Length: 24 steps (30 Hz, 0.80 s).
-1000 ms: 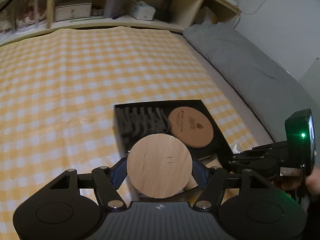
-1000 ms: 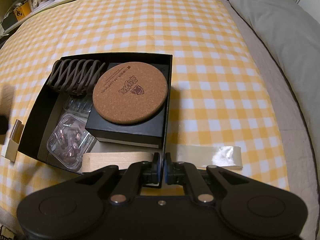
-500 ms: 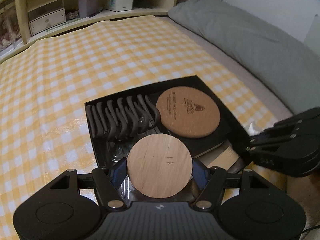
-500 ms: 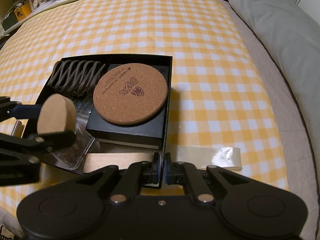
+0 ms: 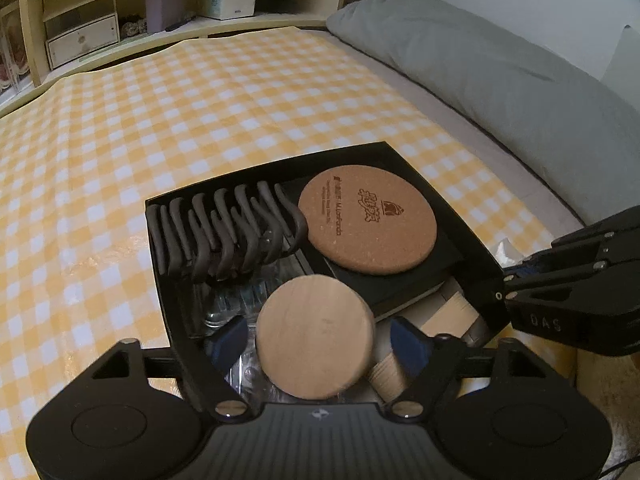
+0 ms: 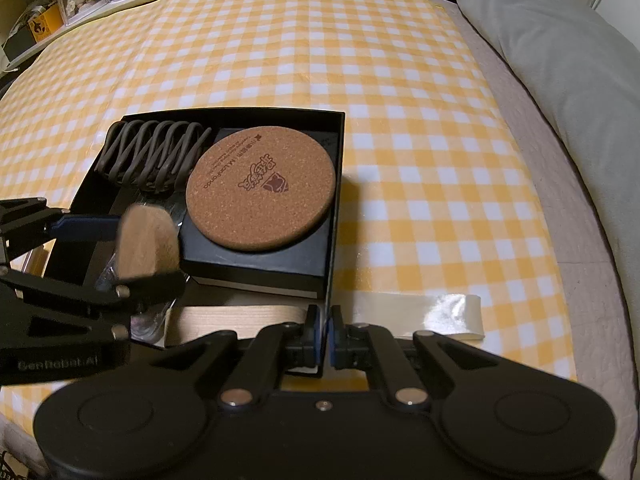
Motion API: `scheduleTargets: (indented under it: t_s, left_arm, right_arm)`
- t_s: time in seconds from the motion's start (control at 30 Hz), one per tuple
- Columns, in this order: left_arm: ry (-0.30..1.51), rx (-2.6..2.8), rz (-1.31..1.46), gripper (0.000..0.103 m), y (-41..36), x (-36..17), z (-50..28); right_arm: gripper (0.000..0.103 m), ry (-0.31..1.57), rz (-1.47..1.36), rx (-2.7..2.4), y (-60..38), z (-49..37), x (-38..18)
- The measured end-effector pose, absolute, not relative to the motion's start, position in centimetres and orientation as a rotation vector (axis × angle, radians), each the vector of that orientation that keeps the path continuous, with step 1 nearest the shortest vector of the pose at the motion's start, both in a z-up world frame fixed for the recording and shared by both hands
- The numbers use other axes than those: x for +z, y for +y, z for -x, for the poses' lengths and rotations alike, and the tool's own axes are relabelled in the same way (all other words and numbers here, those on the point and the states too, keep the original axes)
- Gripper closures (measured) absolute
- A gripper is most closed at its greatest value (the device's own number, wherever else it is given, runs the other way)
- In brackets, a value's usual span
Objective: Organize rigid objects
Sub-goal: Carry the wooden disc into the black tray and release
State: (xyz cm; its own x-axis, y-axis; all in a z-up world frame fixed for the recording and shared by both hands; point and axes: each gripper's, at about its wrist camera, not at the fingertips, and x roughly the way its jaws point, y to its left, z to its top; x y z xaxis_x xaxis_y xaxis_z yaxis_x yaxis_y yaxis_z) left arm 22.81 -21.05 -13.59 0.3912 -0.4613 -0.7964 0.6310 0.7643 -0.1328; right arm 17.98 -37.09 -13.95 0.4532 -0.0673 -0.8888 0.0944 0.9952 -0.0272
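A black open box (image 5: 460, 220) (image 6: 337, 184) lies on the yellow checked cloth. It holds a cork coaster (image 5: 368, 224) (image 6: 260, 188) on a flat black case, a dark claw clip (image 5: 224, 232) (image 6: 152, 156), a clear plastic case (image 5: 228, 308) and a wooden block (image 6: 240, 316). My left gripper (image 5: 318, 342) hovers over the box's near left part, its jaws opening. A round wooden disc (image 5: 316, 336) (image 6: 146, 244) sits blurred between the jaws, with a gap to each pad. My right gripper (image 6: 325, 334) is shut on the box's near right wall.
A pale glossy strip (image 6: 432, 316) lies on the cloth just right of the box. A grey pillow (image 5: 500, 72) runs along the right side. Wooden shelves (image 5: 160, 8) with boxes stand behind the cloth's far edge.
The left gripper came down over the box with the wooden disc. Its jaws have now spread and let go of the disc, which tips loose between them. The right gripper has not moved.
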Motion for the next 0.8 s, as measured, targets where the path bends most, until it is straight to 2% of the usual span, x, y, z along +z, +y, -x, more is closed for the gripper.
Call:
scheduleTargets:
  t_s: [0.37,0.8]
  left_arm:
    - [0.914,-0.689,-0.181,0.012,-19.8,-10.8,-21.1]
    - [0.817,-0.696,-0.145,0.006,-16.8,-5.7,-17.4]
  right_arm:
    - [0.099,1.096,-0.028,-0.101,-37.1,-18.0,-13.9]
    - [0.099,1.095,-0.029,-0.101,-37.1,-18.0,-14.0]
